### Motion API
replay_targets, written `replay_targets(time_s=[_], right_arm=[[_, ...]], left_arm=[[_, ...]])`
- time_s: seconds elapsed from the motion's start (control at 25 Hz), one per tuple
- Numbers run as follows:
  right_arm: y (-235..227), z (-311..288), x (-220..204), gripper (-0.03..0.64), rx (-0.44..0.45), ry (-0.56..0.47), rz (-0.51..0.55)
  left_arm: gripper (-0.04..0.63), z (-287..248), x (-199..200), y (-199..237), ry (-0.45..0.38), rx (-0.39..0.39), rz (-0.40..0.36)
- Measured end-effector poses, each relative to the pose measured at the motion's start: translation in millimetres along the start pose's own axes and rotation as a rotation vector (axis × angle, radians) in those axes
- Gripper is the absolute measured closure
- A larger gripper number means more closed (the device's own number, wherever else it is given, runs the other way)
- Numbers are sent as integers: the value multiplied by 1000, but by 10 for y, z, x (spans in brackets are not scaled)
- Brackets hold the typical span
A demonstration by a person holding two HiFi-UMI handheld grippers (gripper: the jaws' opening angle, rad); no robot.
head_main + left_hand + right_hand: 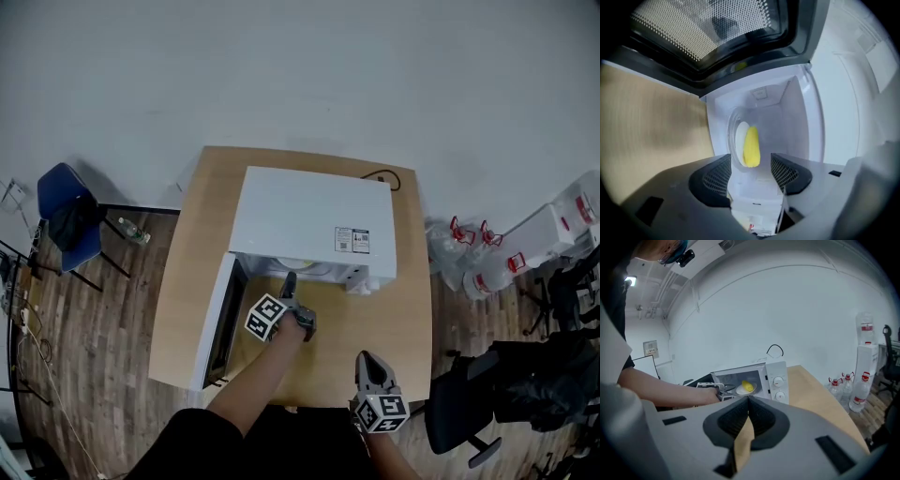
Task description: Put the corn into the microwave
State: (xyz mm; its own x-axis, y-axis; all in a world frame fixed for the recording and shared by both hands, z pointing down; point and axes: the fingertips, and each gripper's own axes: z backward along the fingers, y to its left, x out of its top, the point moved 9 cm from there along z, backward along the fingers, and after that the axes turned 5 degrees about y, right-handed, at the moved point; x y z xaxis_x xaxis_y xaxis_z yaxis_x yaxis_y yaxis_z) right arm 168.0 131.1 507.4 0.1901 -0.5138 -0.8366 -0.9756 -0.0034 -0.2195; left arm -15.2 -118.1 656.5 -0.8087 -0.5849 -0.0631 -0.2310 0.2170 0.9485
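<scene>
**Corn lying inside the open microwave, left jaws spread in front of it**

The corn (751, 146) is seen on a white plate (739, 133) inside the microwave (314, 220), near the centre of the left gripper view. The same yellow cob is made out through the oven's opening in the middle of the right gripper view. The door (217, 323) is swung open toward the lower left of the head view, and the oven itself is set on a wooden table (394, 319).

The left gripper (750, 164) is held at the mouth of the oven, its tips pointed into the cavity. Its jaws are spread apart and nothing is pinched between them; the corn is seen beyond them, clear of both pads. In the head view this gripper (288, 281) is placed just below the oven's front edge.

The right gripper (748, 401) is held back from the oven, at the lower centre of the head view (368, 361), above the near edge of the table. Its jaws are pressed together at the tips and nothing is held in them.

A blue chair (66, 211) is seen at the left edge of the head view, and water bottles (469, 253) are grouped on the floor at the right.
</scene>
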Motion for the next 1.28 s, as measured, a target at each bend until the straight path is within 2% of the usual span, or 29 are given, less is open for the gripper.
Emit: replay_targets(time_s=[0.12,0.24,0.32,0.4,0.48,0.56,0.64,0.76,0.88,0.96,1.04,1.12,1.28], right_arm=[[46,130,40,557,-21,-41,0],[134,281,56,557,-46,-72,0],[240,403,46,557,-64,-90,-3],[387,542,36,557,-70,-105,-1],[544,693,18,557,-71,-118,-2],[695,850,-19,557,-69,-127,-13],[819,987,-44,557,-61,-135,-20],[995,1143,-46,557,-34,-141,5],[1144,1298,-18,557,5,-157,58],[1209,1362,11,557,26,-174,103],[1264,1399,21,557,53,-187,141],[1315,1452,20,557,81,-197,161],[1368,1683,-20,557,110,-204,194]], left_arm=[[354,380,-118,-105,76,-42,-43],[354,840,-243,-274,156,-122,-77],[354,1188,-300,-406,195,-179,-127],[354,1537,-353,-548,250,-220,-259],[354,1890,-419,-695,305,-240,-455],[354,2247,-481,-835,324,-270,-640],[354,2550,-523,-967,314,-322,-782],[356,2930,-549,-1126,264,-387,-954],[362,3286,-589,-1218,209,-377,-1095],[384,3481,-626,-1263,171,-380,-1163],[493,3655,-663,-1298,137,-379,-1212],[553,3804,-720,-1334,124,-373,-1247],[578,4073,-968,-1375,138,-348,-1313]])
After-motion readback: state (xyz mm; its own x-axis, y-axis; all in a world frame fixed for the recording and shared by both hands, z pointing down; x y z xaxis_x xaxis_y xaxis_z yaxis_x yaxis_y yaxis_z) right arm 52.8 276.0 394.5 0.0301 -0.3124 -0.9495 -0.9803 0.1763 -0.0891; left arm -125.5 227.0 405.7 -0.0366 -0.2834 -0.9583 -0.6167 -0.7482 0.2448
